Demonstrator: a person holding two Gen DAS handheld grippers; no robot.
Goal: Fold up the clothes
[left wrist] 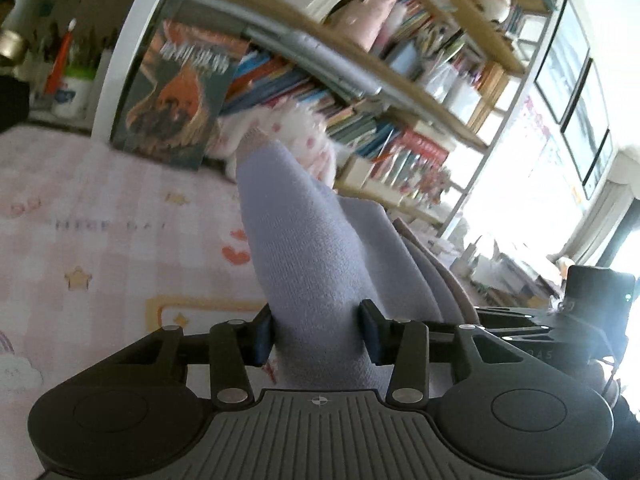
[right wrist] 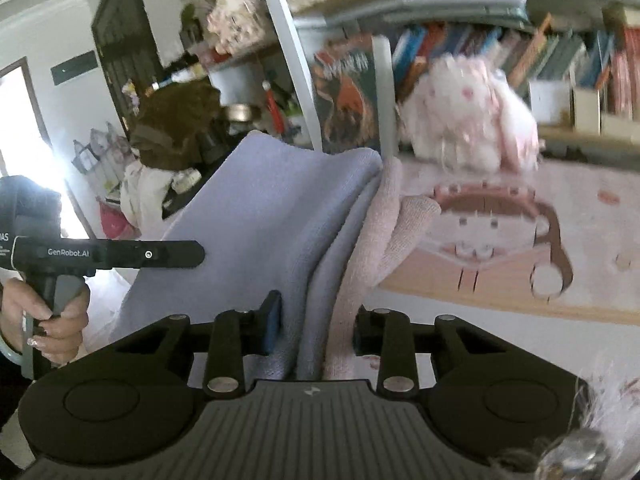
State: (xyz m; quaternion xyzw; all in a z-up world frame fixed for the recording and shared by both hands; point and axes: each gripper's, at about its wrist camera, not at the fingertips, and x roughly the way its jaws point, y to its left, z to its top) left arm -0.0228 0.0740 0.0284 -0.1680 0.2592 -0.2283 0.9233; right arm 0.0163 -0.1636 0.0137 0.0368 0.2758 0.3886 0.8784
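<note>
A lavender knit garment [left wrist: 316,248] with a pale pink part [right wrist: 360,264] is held up above the pink patterned bed sheet [left wrist: 100,240]. My left gripper [left wrist: 318,334] is shut on a thick fold of the lavender cloth. My right gripper [right wrist: 318,328] is shut on bunched lavender and pink cloth [right wrist: 280,208]. The left gripper also shows in the right wrist view [right wrist: 160,255], pressed against the garment's left side. The right gripper's body shows in the left wrist view [left wrist: 560,332] at the far right.
A bookshelf full of books [left wrist: 400,92] stands behind the bed. A fluffy white and pink plush [right wrist: 468,124] and a large book [left wrist: 180,96] lean against it. A bright window [left wrist: 540,200] is at the right.
</note>
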